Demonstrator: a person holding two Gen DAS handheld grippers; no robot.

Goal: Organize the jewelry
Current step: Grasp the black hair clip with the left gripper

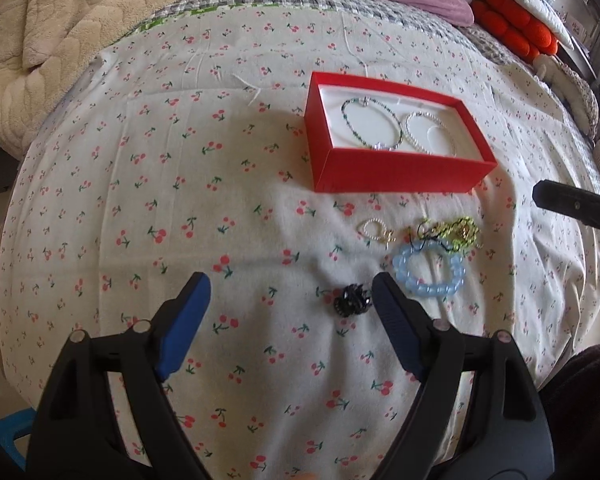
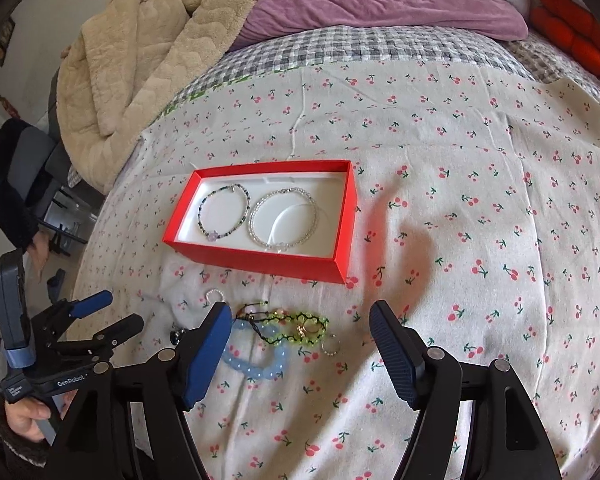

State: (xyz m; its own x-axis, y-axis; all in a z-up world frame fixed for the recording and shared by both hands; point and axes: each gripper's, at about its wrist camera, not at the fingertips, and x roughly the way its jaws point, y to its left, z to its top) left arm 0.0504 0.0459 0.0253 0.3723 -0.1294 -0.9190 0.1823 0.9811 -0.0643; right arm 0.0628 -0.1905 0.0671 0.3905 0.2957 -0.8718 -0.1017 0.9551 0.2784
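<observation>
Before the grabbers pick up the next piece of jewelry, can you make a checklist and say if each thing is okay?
1. Left gripper empty, jaws apart: ok.
2. Right gripper empty, jaws apart: ok.
3. Open red cardboard box upright on the cherry-print sheet, with free white floor beside the dark beaded bracelet and the clear beaded bracelet: ok.
4. Small black hair claw lies alone, just ahead of the left gripper: ok.
5. Chunky pale-blue bead bracelet free of the green-and-black knotted bracelet: not ok, they overlap.
6. Small pearl ring free of its neighbours: cannot tell.
</observation>
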